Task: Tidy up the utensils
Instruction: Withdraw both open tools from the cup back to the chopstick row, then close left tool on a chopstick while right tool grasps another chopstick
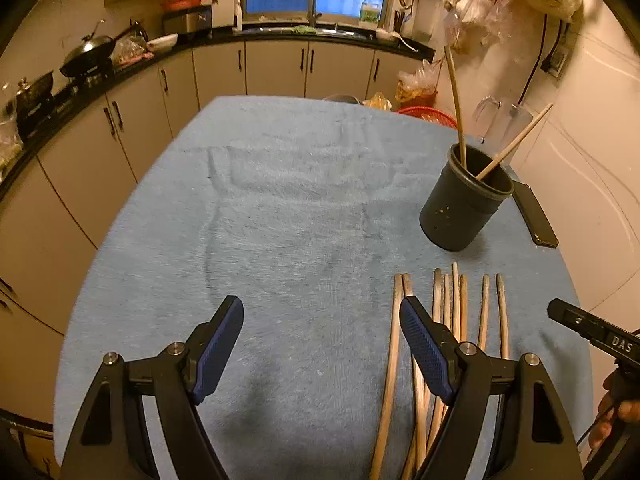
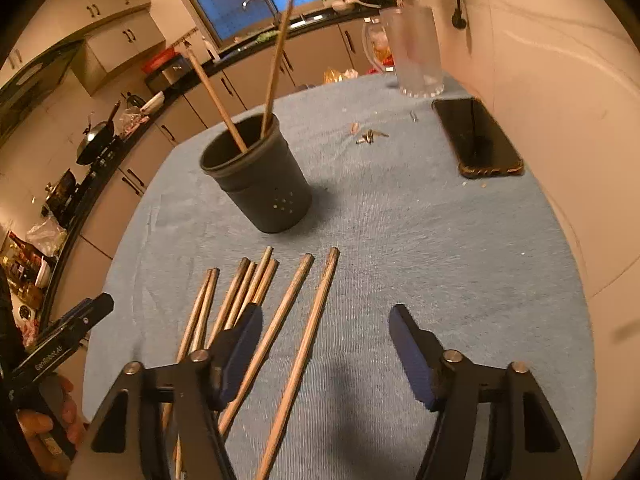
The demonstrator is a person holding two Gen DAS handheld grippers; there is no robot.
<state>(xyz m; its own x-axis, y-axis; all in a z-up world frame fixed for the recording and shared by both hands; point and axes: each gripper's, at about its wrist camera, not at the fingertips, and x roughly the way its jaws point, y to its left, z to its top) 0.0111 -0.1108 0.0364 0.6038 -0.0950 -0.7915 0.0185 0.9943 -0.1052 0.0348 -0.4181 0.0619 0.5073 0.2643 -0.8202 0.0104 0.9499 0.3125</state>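
On the blue towel-covered table, thin, light, stiff wooden chopsticks are lying at six o'clock from the dark cylindrical holder. Both the left gripper and right gripper are being held released; a mid-length pinch is judged best against rolling.

Left gripper and right gripper: each has two black, triangular-framed arms with triangular cut-outs, silver round pivot pins at the joints, and fingers faced with blue, finely ribbed pads. White lettering reads "DAS" on one side of the body and "GenRobot.AI" on the other.
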